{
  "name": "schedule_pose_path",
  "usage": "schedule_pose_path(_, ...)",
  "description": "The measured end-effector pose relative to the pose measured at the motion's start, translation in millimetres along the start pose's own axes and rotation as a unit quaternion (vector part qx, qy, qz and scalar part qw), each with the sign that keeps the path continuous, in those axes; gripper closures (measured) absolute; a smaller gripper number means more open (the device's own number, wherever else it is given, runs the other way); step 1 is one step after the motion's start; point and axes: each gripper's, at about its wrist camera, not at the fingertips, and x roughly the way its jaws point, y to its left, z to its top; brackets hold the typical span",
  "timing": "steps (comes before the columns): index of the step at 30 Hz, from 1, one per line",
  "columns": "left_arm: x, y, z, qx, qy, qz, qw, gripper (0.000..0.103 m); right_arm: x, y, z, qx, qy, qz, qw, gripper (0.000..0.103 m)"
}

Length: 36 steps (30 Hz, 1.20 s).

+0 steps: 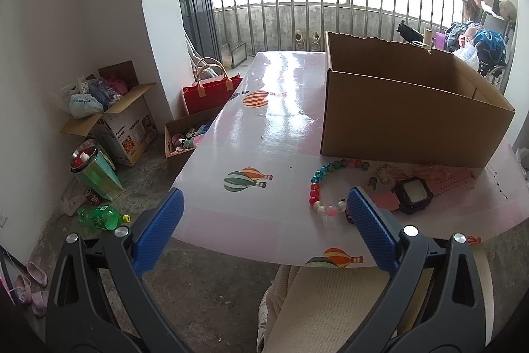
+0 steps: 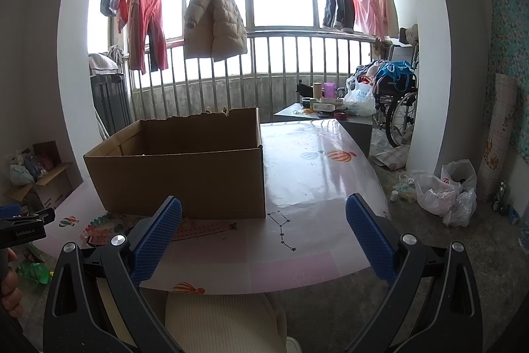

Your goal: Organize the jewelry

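A colourful bead bracelet (image 1: 322, 187) lies on the pink table (image 1: 251, 134), just in front of an open cardboard box (image 1: 410, 118). To its right rest a black square watch with a pink strap (image 1: 413, 192) and a small gold trinket (image 1: 383, 171). A thin dark chain (image 2: 282, 229) lies on the table right of the box (image 2: 185, 167). My left gripper (image 1: 264, 204) is open over the table's near edge, its right finger beside the bracelet. Above the near edge my right gripper (image 2: 264, 214) is open and holds nothing.
On the floor at left are cardboard boxes (image 1: 122, 124), a red bag (image 1: 211, 91), a green bottle (image 1: 99, 217) and a bin. A side table, a wheelchair (image 2: 396, 101) and plastic bags (image 2: 443, 191) stand right. A railing with hung clothes is behind. A person's cream-clad lap is below.
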Motion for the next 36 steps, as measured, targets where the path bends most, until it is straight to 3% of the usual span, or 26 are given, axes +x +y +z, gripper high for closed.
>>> schedule_pose_path(36, 3, 8, 5, -0.011, 0.004, 0.006, 0.9999, 0.007, 0, -1, 0, 0.003, 0.002, -0.001, 1.000, 0.006)
